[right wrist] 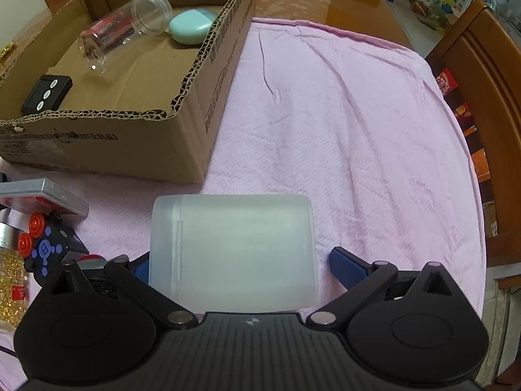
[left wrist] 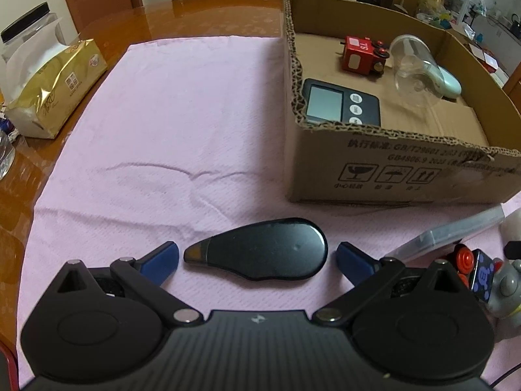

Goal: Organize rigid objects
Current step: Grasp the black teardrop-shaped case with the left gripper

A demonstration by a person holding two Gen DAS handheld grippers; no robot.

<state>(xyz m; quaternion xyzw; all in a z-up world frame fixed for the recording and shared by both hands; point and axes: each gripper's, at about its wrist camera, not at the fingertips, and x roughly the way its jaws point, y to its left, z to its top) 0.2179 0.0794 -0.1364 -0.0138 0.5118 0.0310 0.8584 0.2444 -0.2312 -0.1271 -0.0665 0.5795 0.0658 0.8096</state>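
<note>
Left wrist view shows the left gripper (left wrist: 257, 255) spread wide around a flat black teardrop-shaped object (left wrist: 263, 249) lying on the pink cloth (left wrist: 162, 130), just before the cardboard box (left wrist: 407, 176); it looks stiff, smooth and thin, so a pinch across its broad end seems safest. Right gripper (right wrist: 239, 265), fingers also spread, straddles a frosted plastic container (right wrist: 234, 254), likely light, rigid and slippery-walled, best squeezed mid-body.
</note>
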